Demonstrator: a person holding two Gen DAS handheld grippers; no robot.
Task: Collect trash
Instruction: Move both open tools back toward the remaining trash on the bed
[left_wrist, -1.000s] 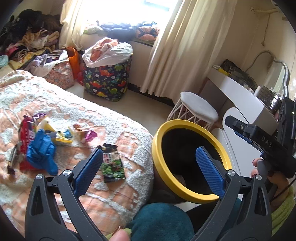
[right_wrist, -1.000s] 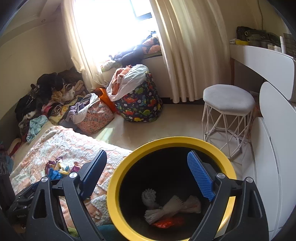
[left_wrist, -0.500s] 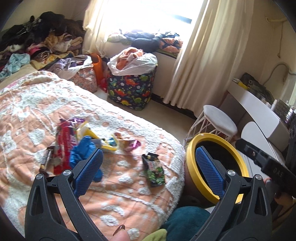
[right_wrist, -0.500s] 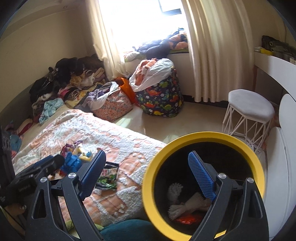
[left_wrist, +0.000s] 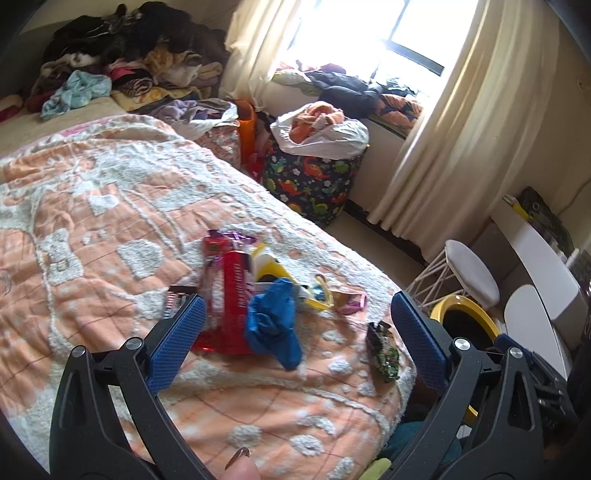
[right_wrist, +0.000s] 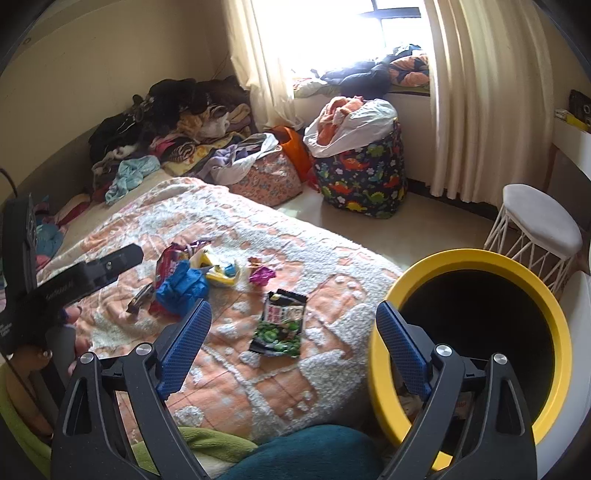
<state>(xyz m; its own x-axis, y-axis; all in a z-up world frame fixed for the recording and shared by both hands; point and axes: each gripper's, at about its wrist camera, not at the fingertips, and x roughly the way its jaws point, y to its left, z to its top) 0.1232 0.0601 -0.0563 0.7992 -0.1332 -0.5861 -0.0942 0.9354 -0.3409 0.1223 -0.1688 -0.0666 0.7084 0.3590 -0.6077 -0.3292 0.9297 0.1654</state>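
Fingers spread wide and empty, the left gripper (left_wrist: 293, 341) hovers over a blue glove (left_wrist: 272, 325) among wrappers on the bed (left_wrist: 110, 221); the right gripper (right_wrist: 293, 343), equally wide, frames a green snack packet (right_wrist: 281, 323) beside the yellow-rimmed bin (right_wrist: 476, 258).

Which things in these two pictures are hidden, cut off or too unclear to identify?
- Yellow bin: right wrist view, its bottom is in dark shadow, contents not visible; left wrist view, the gripper finger covers most of it.
- Red wrapper: the blue glove covers part of it; its print is too blurred to read.
- Green snack packet: its text is too small to read.
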